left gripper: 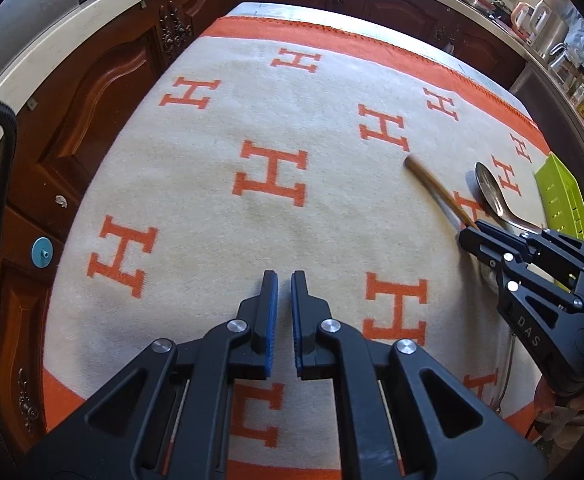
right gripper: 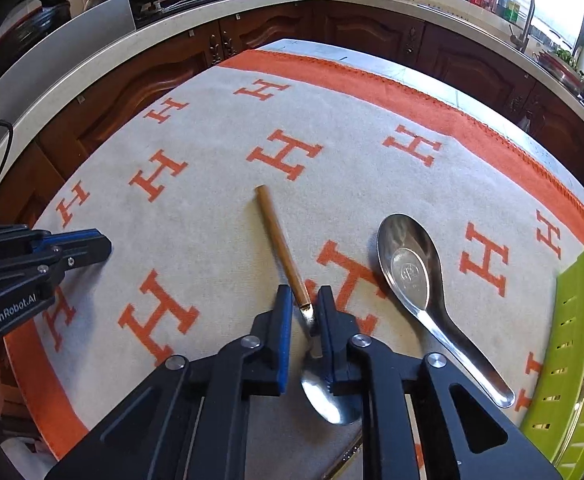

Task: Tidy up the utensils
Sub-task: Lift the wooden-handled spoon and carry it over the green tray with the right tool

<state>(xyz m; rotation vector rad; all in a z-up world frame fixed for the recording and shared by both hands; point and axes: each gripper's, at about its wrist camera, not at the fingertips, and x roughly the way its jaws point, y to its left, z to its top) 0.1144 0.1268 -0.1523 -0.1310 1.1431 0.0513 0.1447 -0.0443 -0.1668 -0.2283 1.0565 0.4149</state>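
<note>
— Utensils first: small spoon (right gripper: 282,240) with the wooden handle, where?
— Flat on the cloth (right gripper: 212,128), handle aimed at 11 o'clock, steel bowl back toward 6, under the right gripper (right gripper: 305,298).
— Held?
— Clamped at the thin metal neck just below the wood, blue pads (right gripper: 284,340) closed in on either side.
— And the big spoon (right gripper: 409,276)?
— Just beside it at 3 o'clock, hollow side up, handle trailing toward 4. Untouched.
— Basket (right gripper: 571,340)?
— Green, slotted, at 3 to 4 o'clock on the cloth's edge; near the big spoon's handle end, yet apart from it.
— Left gripper (left gripper: 284,280)?
— Off at 9 o'clock, well apart from both spoons. Jaws drawn together on nothing, above bare cloth with orange H letters.
— Beyond the cloth?
— Dark wooden cabinets (right gripper: 363,36) under a pale counter (right gripper: 371,5), round about 12 o'clock.
</note>
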